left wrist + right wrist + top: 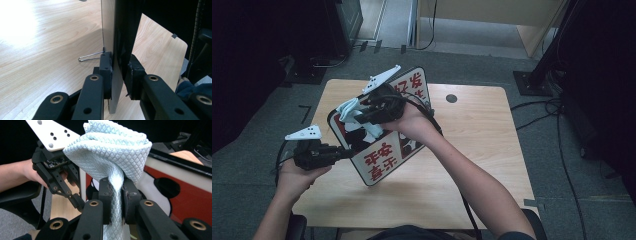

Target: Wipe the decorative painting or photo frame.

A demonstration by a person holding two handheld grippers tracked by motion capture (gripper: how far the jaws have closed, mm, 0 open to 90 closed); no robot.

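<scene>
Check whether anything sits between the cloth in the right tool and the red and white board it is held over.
Nothing visible does. The right tool pinches the light blue cloth directly over the board, whose edge the left tool grips, holding it tilted above the table.

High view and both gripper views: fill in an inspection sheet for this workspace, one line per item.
Surface: light wooden table, with a dark round hole near its far edge.
Job's things: red-and-white board with printed characters, held tilted above the table; pale blue waffle-weave cloth over its upper part.
Clutter: a bent wire clip seen past the board's edge; whether it lies on the table or hangs from the board I cannot tell.
Grippers: left claw clamps the board's edge; right claw is shut on the cloth.
Cables: black cable trails under the person's right forearm; more cables on the floor at right.
Surroundings: grey carpet, dark stand bases beyond the table.
</scene>
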